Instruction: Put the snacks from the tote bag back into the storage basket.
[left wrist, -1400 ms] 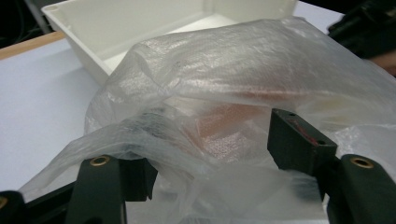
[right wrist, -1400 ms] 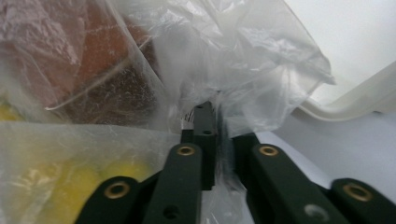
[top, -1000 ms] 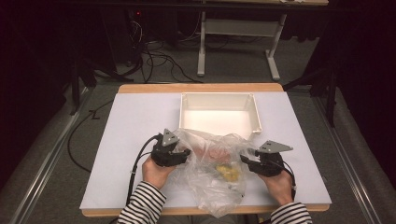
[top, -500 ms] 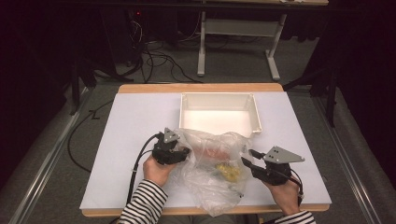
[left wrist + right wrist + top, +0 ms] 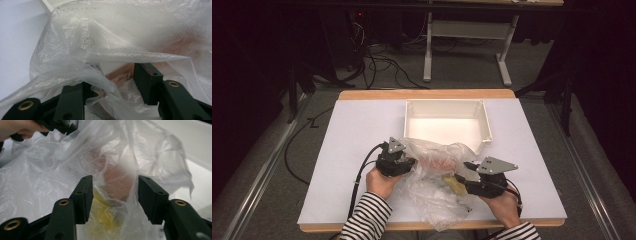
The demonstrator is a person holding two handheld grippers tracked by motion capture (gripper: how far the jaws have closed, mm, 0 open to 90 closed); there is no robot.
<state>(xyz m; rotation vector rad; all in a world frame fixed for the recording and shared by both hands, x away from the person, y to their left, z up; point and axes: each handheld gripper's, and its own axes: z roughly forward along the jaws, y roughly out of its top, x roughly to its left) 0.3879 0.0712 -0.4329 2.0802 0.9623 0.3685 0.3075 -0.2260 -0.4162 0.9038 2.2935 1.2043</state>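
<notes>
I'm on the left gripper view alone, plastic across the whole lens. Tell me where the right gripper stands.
Observer: In the high view the right gripper is at the clear plastic bag's right side, its jaws apart and pointing into the bag.
Operator: Report what's inside the bag besides the reddish blur I get.
Observer: A yellow lumpy item lies low in the bag, just ahead of the right gripper's jaws.
Operator: Say what sits beyond the bag.
Observer: A white rectangular tray, open side up, stands on the table just behind the bag; the bag's top edge overlaps its near wall in the high view.
</notes>
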